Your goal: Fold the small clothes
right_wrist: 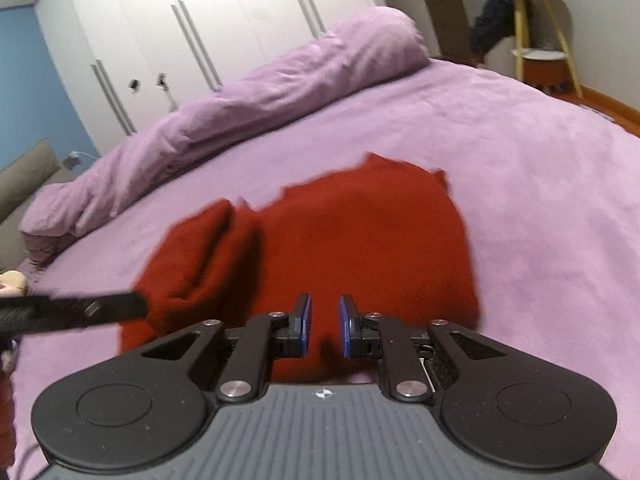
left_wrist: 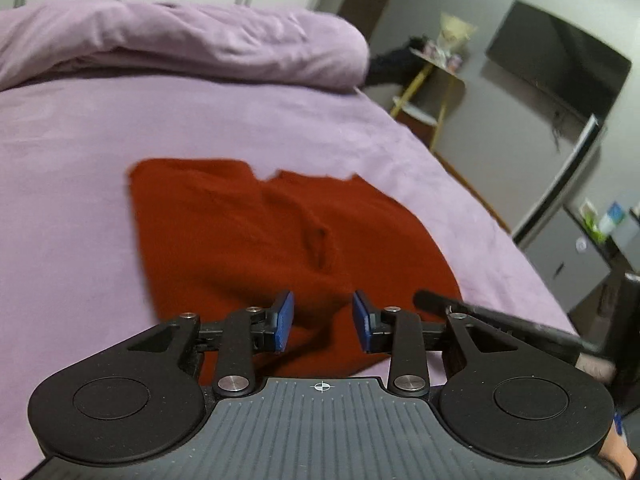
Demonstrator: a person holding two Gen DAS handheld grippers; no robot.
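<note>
A small dark red garment (left_wrist: 256, 236) lies spread on the lilac bed sheet (left_wrist: 72, 168), with a crease down its middle. It also shows in the right wrist view (right_wrist: 352, 240), with a folded-over flap (right_wrist: 200, 248) on its left side. My left gripper (left_wrist: 322, 322) is open and empty, hovering over the garment's near edge. My right gripper (right_wrist: 325, 326) is open and empty over the garment's near edge. A black finger of the right gripper (left_wrist: 480, 314) shows at the garment's right edge in the left view; the left one (right_wrist: 80, 308) shows at the left in the right view.
A rolled lilac duvet (left_wrist: 192, 44) lies along the far side of the bed (right_wrist: 248, 92). White wardrobes (right_wrist: 192, 20) stand behind it. A yellow-legged side table (left_wrist: 432, 88), a wall TV (left_wrist: 560, 64) and a grey cabinet (left_wrist: 572, 256) stand to the right beyond the bed's edge.
</note>
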